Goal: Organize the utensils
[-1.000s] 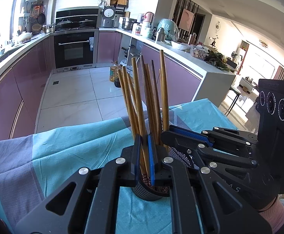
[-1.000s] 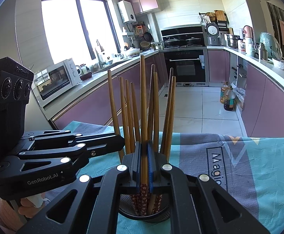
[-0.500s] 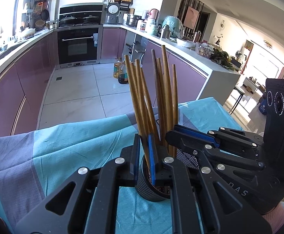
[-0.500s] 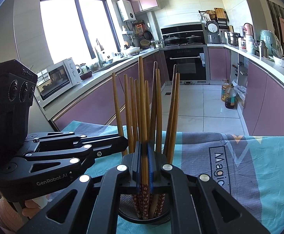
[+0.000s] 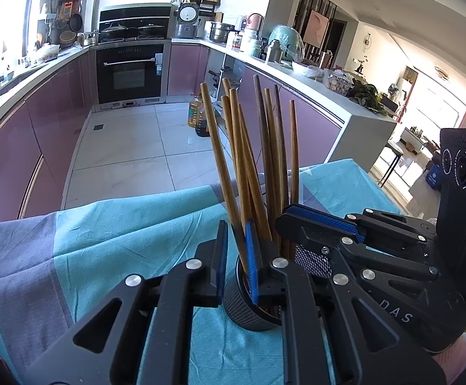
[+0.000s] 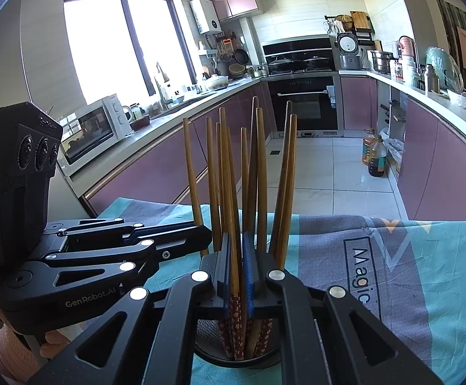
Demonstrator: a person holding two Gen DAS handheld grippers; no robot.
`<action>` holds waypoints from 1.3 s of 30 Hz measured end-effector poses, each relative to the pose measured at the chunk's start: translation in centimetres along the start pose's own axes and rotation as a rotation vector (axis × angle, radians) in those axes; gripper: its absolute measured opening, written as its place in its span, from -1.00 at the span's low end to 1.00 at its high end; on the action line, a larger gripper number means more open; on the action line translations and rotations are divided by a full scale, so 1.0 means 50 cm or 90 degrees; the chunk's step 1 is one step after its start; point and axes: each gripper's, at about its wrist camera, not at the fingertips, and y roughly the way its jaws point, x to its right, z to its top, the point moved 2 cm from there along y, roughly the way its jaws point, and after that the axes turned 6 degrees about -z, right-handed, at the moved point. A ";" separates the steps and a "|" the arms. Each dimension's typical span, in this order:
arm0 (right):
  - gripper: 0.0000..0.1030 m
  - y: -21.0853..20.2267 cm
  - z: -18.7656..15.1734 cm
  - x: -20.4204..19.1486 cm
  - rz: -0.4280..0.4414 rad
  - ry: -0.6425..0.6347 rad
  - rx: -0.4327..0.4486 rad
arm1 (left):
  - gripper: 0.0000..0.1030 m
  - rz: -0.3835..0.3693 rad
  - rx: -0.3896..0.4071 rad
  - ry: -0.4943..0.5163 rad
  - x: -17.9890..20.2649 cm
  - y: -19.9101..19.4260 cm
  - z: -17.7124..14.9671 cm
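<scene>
Several wooden chopsticks (image 5: 252, 166) stand upright in a black mesh holder (image 5: 242, 308) on a teal cloth. In the right wrist view the chopsticks (image 6: 252, 176) fan out of the holder (image 6: 207, 343). My left gripper (image 5: 235, 256) is just above the holder's rim, its jaws slightly apart around one chopstick with gaps on both sides. My right gripper (image 6: 237, 269) is over the holder, its blue pads slightly apart with one chopstick between them. Each gripper shows in the other's view, the right one (image 5: 322, 227) and the left one (image 6: 181, 234).
The teal and grey cloth (image 5: 104, 243) covers the table; its far edge drops to a tiled kitchen floor (image 5: 130, 147). Purple cabinets, an oven and cluttered counters surround the room.
Both grippers' jaws have opened slightly, releasing their chopsticks, which have dropped lower into the holder. The left gripper shifted a little to the left of the holder.
</scene>
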 end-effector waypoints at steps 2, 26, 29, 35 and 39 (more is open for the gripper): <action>-0.85 -0.001 -0.001 0.000 -0.001 0.000 0.001 | -0.74 0.005 0.004 0.004 0.001 -0.003 -0.002; 0.88 -0.076 -0.054 -0.027 -0.074 -0.037 0.086 | 0.89 0.203 0.205 0.016 -0.011 -0.214 -0.119; 0.87 -0.087 -0.068 -0.039 -0.085 -0.050 0.102 | 0.89 0.227 0.227 0.017 -0.010 -0.242 -0.138; 0.87 -0.116 -0.090 -0.058 -0.109 -0.062 0.143 | 0.89 0.260 0.277 0.003 -0.012 -0.306 -0.171; 0.87 -0.132 -0.102 -0.070 -0.132 -0.071 0.174 | 0.89 0.280 0.303 0.005 -0.007 -0.340 -0.198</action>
